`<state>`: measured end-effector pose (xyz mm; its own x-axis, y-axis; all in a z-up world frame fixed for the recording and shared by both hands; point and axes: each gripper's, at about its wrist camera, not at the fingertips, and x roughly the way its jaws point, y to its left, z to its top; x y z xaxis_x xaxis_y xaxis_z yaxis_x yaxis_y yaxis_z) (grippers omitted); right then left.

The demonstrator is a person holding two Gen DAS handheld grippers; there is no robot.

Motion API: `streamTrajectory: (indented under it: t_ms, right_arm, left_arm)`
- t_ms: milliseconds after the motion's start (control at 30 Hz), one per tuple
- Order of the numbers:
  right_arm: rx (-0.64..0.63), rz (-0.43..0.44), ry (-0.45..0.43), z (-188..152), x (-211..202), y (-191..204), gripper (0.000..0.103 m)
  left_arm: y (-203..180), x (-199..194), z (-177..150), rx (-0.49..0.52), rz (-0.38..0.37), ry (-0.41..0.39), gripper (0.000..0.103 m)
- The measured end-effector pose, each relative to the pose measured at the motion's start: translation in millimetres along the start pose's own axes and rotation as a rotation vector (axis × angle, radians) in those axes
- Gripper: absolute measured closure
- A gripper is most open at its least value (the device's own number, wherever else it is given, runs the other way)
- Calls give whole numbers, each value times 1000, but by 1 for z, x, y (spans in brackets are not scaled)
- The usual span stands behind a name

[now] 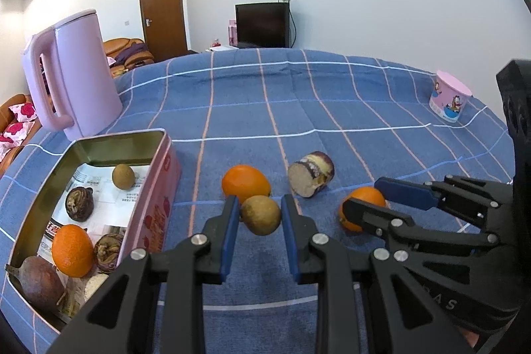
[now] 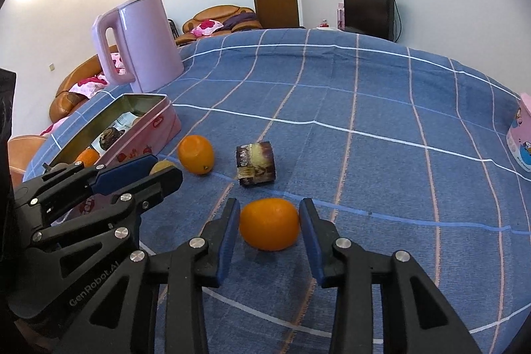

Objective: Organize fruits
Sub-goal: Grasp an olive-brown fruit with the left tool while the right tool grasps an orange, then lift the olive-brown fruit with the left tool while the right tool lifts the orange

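While the left gripper [image 1: 260,214] clamps a brown fruit [image 1: 261,215], an orange [image 1: 245,183] lies just beyond. Right gripper [image 2: 269,223] pads touch another orange [image 2: 269,224]

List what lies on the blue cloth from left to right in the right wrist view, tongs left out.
Pink tin → orange beside it → cut purple-skinned chunk → cartoon cup at the right edge. The orange between the right tongs overlaps the chunk's span, so it is left out.
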<state>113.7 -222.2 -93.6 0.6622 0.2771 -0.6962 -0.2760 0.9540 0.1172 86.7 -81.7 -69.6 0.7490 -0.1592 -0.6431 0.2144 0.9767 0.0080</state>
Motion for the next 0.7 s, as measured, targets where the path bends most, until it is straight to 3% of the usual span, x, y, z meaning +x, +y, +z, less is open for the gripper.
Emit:
streamTrajectory:
  t_ms: [700]
  right_arm:
    - [-43,-8,-109,-2,-20,9,65]
  left_arm:
    - [0,-11,-2,6,14,-66,76]
